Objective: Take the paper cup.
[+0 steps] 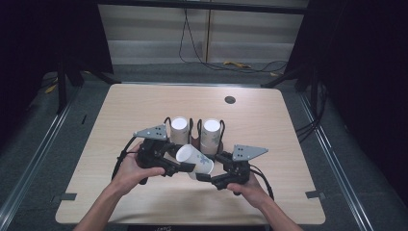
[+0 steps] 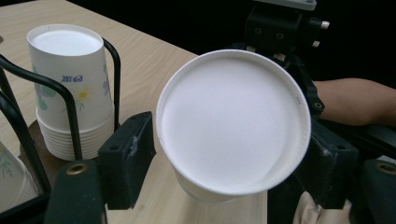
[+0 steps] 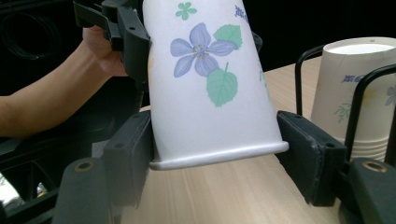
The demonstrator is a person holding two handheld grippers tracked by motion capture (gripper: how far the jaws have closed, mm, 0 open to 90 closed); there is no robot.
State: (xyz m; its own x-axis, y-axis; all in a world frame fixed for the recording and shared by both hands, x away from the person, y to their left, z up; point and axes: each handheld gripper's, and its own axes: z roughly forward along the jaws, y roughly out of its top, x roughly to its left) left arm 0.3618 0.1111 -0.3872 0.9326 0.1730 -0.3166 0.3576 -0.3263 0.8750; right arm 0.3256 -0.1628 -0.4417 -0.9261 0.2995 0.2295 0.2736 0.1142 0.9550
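Cup stacks point(image 1: 179, 129) in wire holder point(image 1: 167, 121) just behind held cup point(image 1: 195, 161)

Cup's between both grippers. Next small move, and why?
Probably draw the left gripper back off the paper cup: its jaws stand slack around the base, while the right gripper pinches the mouth end and seems to carry it.

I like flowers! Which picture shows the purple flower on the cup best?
The right gripper view: the purple flower sits large and sharp on the side of the held cup. The left gripper view looks at the cup's plain white base. The high view shows the cup small, its print just faint specks.
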